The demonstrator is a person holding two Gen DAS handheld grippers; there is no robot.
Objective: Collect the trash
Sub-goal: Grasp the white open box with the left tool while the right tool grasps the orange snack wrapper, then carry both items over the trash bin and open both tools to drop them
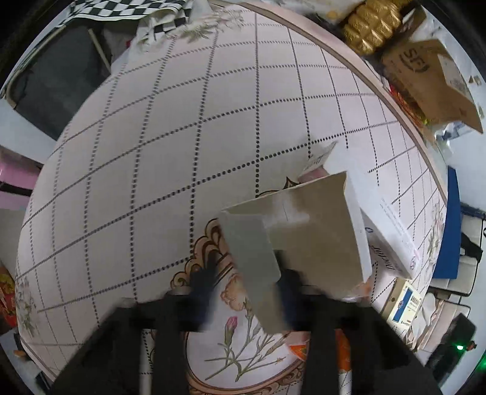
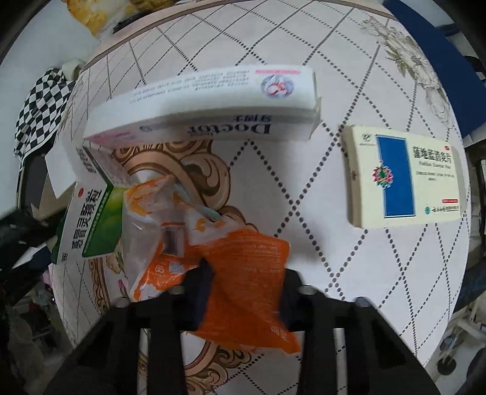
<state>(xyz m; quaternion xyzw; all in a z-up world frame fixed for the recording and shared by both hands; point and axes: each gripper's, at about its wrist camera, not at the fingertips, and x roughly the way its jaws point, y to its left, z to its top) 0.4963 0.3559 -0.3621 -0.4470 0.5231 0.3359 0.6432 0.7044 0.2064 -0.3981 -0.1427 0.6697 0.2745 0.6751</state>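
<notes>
Black gripper fingers fill the bottom of both views. Left gripper [image 1: 246,291]: jaws closed on the grey inner flap of one opened cardboard carton [image 1: 306,231], held lifted and tilted above the worktop [image 1: 170,127]. Right gripper [image 2: 243,288]: jaws clamped on one orange plastic wrapper [image 2: 243,273], crumpled, with a barcode patch and a clear section; whether the wrapper rests on the worktop or hangs just above it cannot be told.

Count of trash items in the right wrist view: four.
1. Orange wrapper, as above.
2. One long white box [image 2: 206,103], printed "Doctor" in dark blue, with a round pink-and-blue emblem and lines of fine print too small to read. It lies just beyond the wrapper.
3. One green-and-white medicine box [image 2: 91,212] with large Chinese characters, at the left, beside the wrapper; the left gripper's dark body sits next to it, so this appears to be the held carton.
4. One cream medicine box [image 2: 407,176] with a blue panel, a multicoloured emblem and Chinese text, lying flat and well apart to the right, close to the worktop's right edge.

Worktop: round, pale cloth with a dotted diamond grid and a floral medallion at centre. Open surface lies between the wrapper and the cream box, and across the far left half in the left wrist view.

Beyond the far rim: one brown carton marked "SF" [image 1: 431,79] and one gold ornament [image 1: 373,24].
</notes>
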